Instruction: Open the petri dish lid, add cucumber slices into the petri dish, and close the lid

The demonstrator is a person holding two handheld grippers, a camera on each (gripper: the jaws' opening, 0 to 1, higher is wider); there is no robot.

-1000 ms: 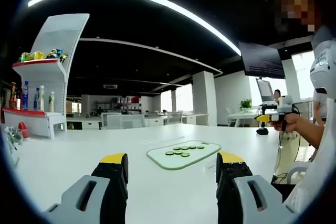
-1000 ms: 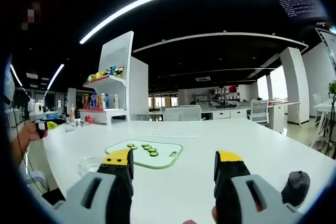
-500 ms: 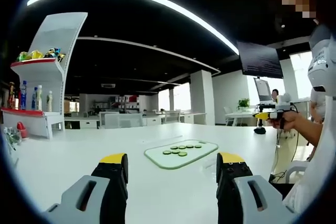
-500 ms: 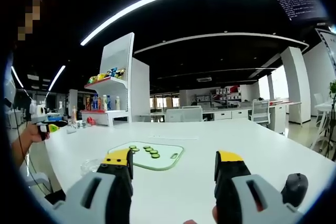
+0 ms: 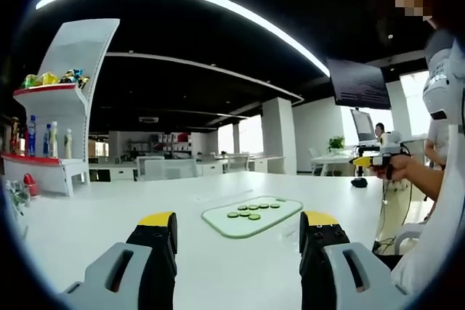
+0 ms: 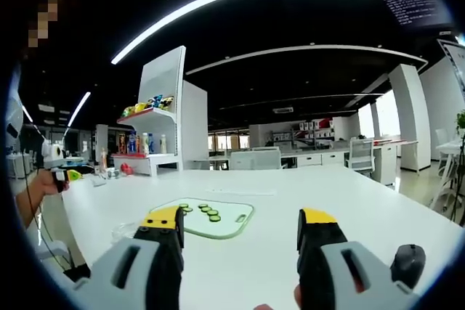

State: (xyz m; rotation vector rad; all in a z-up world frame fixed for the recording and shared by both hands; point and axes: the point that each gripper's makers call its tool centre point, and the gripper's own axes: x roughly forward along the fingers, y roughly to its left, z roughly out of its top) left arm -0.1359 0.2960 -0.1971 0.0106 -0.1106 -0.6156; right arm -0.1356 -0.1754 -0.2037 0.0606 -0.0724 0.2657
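— Well, where is the petri dish [image 6: 125, 231] found?
— Lower left of the right gripper view, just beside the cutting board [image 6: 218, 221]; nearer the left gripper [image 5: 238, 224]; both grippers — right gripper [image 6: 240, 221] included — are held spread, empty.

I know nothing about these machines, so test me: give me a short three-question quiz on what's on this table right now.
1. True or false: the cucumber slices lie on the cutting board.
2. The left tool is: A open, B shut on a slice.
3. In the right gripper view, which dark thing lies on the table beside the right tool?

Key: 1 true. 2 A. 3 a computer mouse.
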